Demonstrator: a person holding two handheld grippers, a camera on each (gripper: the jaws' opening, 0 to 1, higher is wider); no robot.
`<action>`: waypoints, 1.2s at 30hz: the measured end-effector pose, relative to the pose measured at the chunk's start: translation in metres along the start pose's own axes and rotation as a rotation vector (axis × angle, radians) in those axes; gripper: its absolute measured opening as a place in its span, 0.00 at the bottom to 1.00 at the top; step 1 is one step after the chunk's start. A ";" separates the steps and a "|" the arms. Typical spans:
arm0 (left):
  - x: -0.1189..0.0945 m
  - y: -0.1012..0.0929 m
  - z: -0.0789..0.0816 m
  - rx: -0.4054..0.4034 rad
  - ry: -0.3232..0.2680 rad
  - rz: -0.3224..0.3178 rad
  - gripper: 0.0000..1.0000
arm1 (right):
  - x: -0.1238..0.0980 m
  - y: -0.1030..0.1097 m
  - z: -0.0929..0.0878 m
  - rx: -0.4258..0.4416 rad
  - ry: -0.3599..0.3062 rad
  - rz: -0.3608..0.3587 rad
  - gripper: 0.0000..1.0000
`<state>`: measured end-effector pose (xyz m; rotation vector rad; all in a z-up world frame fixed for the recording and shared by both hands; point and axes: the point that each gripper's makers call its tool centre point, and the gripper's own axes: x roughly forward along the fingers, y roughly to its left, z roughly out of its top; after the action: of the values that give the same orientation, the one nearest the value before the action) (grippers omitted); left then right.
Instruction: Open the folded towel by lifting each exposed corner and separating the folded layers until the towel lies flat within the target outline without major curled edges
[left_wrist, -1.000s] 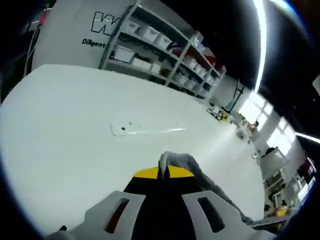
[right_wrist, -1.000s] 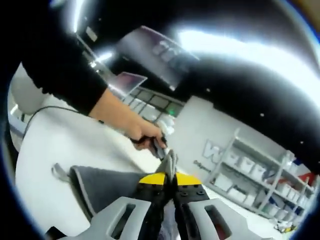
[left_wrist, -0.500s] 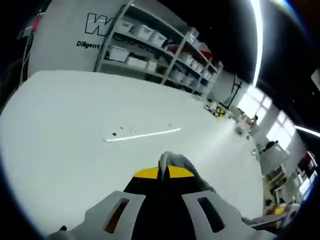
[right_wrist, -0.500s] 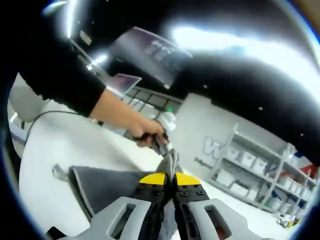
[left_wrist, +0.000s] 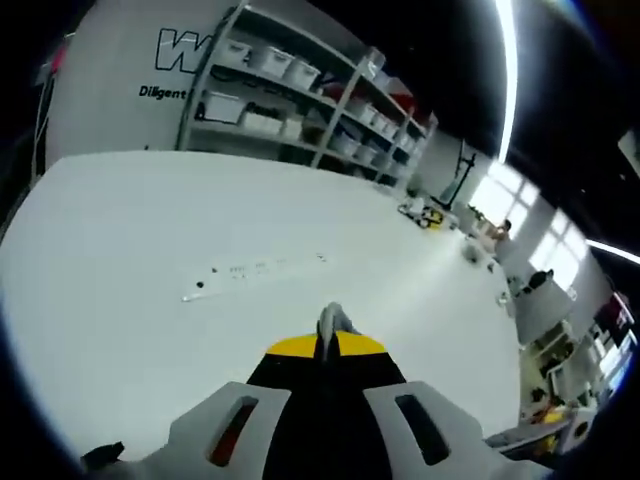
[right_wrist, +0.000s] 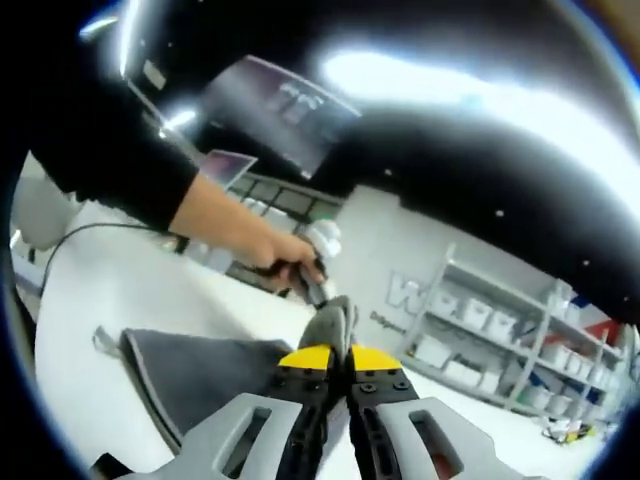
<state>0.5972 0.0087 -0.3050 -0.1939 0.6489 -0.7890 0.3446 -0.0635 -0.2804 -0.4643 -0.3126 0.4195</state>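
Jaws of both the left gripper (left_wrist: 327, 340) and right gripper (right_wrist: 339, 352) are clamped on corners of the soft grey folded towel (right_wrist: 205, 375), hanging near-left over the white surface (left_wrist: 150, 270).

White table (left_wrist: 150, 260), shelving (left_wrist: 300, 95) with what look like bins.

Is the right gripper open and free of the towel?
No, the right gripper is shut on a bunched edge of the grey towel.
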 end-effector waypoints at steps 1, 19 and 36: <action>0.001 -0.005 -0.002 0.002 0.003 -0.003 0.02 | -0.001 0.000 0.000 0.000 -0.003 -0.002 0.00; 0.025 -0.025 0.011 0.024 0.031 -0.020 0.02 | -0.017 -0.023 -0.012 0.000 0.002 -0.050 0.00; 0.065 -0.071 0.017 0.079 0.069 -0.052 0.02 | -0.045 -0.057 -0.029 0.024 0.025 -0.148 0.00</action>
<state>0.5990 -0.0888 -0.2943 -0.1125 0.6788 -0.8726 0.3341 -0.1406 -0.2857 -0.4201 -0.3149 0.2731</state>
